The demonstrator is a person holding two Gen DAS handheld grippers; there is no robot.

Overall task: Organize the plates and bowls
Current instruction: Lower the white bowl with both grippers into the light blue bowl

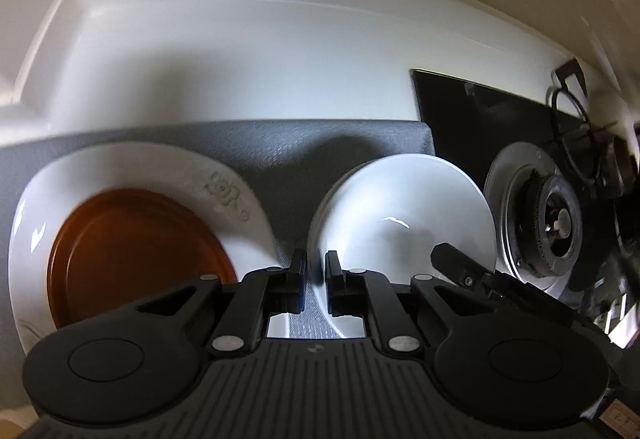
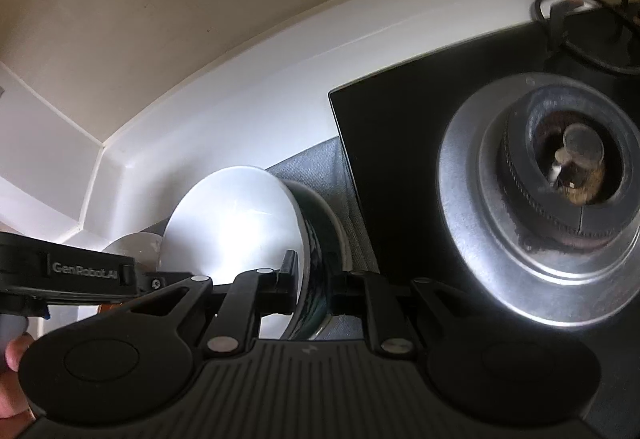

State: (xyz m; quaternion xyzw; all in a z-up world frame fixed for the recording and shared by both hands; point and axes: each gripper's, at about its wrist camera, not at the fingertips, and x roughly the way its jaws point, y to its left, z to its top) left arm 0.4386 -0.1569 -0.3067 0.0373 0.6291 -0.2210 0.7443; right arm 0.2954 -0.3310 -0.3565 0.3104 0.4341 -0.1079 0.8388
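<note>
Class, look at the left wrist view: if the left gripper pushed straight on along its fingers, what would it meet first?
The left gripper is already clamped on the rim of the white bowl; pushing on, it would probably press against that bowl first, then the grey mat.

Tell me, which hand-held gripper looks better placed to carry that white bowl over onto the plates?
Probably the left hand-held gripper: it pinches the rim of the white bowl with a dark green outside on the side facing the brown plate stacked on the white round plate. The right hand-held gripper grips the far rim.
</note>
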